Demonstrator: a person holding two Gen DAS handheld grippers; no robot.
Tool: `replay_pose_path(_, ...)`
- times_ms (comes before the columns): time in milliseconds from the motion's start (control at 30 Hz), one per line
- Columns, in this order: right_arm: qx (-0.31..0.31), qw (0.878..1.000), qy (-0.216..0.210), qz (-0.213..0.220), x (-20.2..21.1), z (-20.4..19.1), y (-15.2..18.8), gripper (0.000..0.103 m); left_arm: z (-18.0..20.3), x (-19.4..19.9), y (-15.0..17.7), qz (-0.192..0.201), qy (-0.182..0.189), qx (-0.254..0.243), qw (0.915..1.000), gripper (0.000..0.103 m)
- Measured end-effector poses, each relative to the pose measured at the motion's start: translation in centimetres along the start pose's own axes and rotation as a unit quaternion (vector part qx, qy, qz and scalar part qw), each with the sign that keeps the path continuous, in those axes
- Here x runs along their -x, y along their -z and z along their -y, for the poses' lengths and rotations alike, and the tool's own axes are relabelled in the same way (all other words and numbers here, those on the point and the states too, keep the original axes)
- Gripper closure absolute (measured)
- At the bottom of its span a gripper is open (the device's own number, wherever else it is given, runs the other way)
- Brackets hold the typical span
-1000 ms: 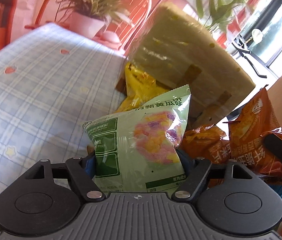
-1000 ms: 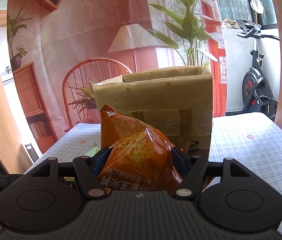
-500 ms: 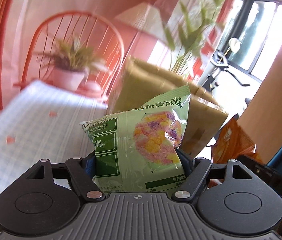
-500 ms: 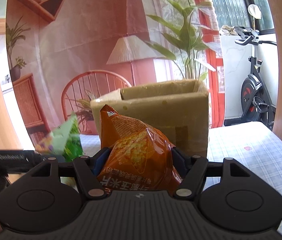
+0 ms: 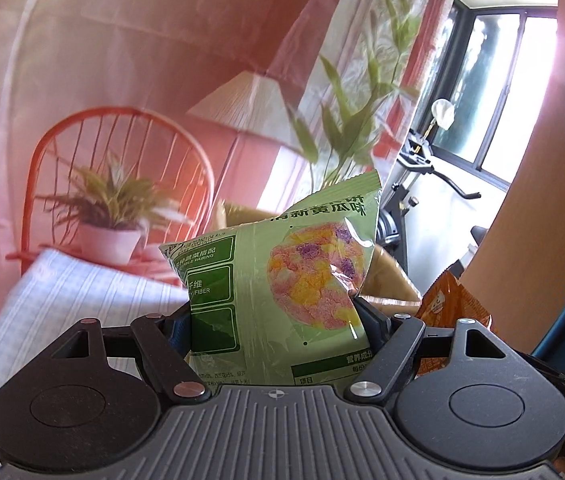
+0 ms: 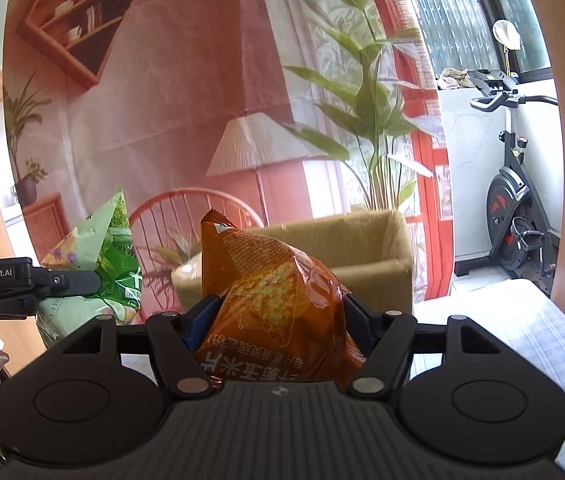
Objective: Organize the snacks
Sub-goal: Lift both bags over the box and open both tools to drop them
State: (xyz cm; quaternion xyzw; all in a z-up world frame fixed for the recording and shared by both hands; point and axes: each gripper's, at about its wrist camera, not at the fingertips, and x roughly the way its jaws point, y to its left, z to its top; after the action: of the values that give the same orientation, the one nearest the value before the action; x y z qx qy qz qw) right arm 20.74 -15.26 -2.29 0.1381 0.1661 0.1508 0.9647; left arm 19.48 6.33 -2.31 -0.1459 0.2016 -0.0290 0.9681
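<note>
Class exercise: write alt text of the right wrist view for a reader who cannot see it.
The right gripper clamps a crinkly orange foil snack bag, facing an open brown cardboard box on a blue checked tablecloth. At left, the left gripper holds a green foil snack bag.

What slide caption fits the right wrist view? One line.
Right gripper clamps an orange chip bag before the open cardboard box.
</note>
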Motion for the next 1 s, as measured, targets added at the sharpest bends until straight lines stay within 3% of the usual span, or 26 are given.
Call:
replay_pose_path(200, -0.005, 1.0, 0.0, 0.014, -2.2, 1.3, -3.1, 0.034, 1.2, -3.3, -3.1, 0.0, 0.015, -0.009, 0.9999, 0.023)
replay_pose_path(567, -0.019, 0.999, 0.023, 0.04, -7.2, 5.1, -8.9, 0.034, 3.4, -13.6, -10.1, -0.018, 0.035, -0.019, 0.999, 0.023)
replay_pose_path(700, -0.027, 0.998, 0.031, 0.038, -8.8, 6.5, -9.6, 0.034, 3.1, -17.5, -10.6, -0.044, 0.045, -0.01, 0.998, 0.023)
replay_pose_path(1000, -0.046, 0.998, 0.034, 0.01, -12.2, 8.5, -9.1, 0.034, 2.4, -23.5, -8.4, -0.111, 0.002, -0.036, 0.9931, 0.023)
